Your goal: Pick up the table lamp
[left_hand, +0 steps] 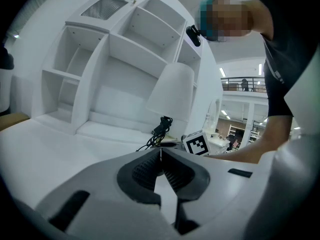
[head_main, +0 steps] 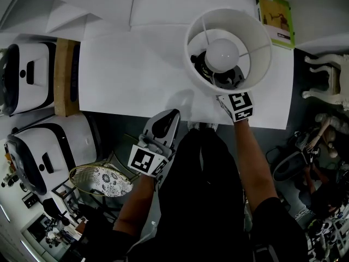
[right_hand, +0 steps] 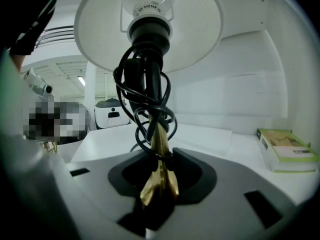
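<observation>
right gripper (right_hand: 161,159): clamped on stem of white-shaded brass-stem table lamp (head_main: 248,59) | left gripper (left_hand: 161,155): jaws together, empty; at edge of white table (head_main: 131,75)

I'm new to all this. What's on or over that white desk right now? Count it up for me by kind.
white-shaded table lamp with brass stem and wound black cord: 1
green-covered book: 1
grey handheld grippers: 2 (left gripper shut and empty; right gripper shut on the lamp's brass stem)
Total: 4
</observation>
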Demonstrator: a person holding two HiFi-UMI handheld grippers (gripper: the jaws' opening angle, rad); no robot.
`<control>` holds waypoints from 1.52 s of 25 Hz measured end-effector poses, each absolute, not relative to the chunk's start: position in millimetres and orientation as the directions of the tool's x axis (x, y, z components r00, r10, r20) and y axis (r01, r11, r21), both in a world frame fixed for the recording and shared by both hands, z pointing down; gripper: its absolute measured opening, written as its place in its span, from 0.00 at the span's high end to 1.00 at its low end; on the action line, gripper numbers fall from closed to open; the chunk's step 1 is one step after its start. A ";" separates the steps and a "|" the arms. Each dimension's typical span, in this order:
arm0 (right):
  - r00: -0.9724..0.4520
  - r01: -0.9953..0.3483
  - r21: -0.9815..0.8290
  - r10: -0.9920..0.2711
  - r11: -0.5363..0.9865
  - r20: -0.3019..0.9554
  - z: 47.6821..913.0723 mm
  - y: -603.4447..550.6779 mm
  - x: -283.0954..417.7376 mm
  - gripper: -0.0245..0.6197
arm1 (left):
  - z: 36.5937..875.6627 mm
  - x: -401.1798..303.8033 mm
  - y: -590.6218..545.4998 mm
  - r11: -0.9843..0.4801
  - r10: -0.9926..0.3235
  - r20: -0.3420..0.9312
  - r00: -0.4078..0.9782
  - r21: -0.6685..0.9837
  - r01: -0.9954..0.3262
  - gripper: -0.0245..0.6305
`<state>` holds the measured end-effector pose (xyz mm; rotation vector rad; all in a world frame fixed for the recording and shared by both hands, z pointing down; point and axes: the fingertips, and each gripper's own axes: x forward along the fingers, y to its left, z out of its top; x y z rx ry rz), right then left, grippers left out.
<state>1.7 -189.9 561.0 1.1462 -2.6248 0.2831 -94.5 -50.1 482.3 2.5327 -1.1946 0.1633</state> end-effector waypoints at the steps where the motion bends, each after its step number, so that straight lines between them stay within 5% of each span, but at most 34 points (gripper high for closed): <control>1: -0.654 -0.739 -0.076 -0.686 0.669 0.318 562.7 -189.6 2.8 0.76 | 482.0 -93.3 -50.7 -0.593 -0.727 0.242 0.642 0.250 -0.766 0.93; 38: -0.638 -0.759 -0.094 -0.706 0.644 0.307 472.2 -184.6 39.8 0.76 | 423.6 -73.7 -75.8 -0.622 -0.730 0.211 0.650 0.190 -0.760 0.93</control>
